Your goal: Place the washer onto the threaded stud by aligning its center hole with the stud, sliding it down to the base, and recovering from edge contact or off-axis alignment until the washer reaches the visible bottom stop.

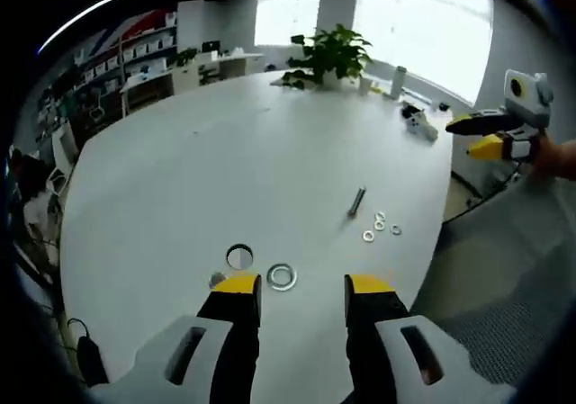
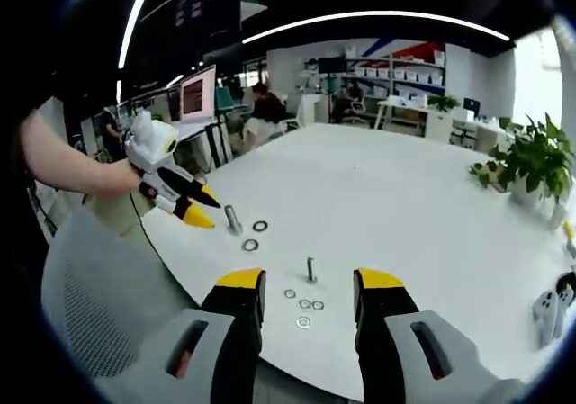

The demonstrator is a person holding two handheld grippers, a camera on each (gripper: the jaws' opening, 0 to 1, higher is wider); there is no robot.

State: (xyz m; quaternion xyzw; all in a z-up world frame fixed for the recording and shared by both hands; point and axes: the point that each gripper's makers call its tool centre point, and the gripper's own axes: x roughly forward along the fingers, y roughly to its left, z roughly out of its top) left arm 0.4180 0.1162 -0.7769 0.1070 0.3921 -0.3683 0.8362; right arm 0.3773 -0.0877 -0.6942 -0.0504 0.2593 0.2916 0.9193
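Left tool (image 1: 303, 287): jaws spread, nothing between them, poised over the near edge of the white tabletop (image 1: 225, 152). Just ahead of its left jaw lie a large washer (image 1: 282, 276) flat on the surface and a wider ring (image 1: 239, 257) beside it. Farther out, a small threaded stud (image 1: 357, 201) with three small washers (image 1: 381, 224) clustered near it.

Right tool (image 2: 309, 287): jaws spread, empty, held over the tabletop edge. The stud stands upright just ahead between the jaws, small washers scattered at its foot. In the right gripper view the left tool sits to the left, its tips near a second, thicker bolt (image 2: 233, 219) and two washers.

Potted plant (image 1: 330, 55) at the far tabletop side.
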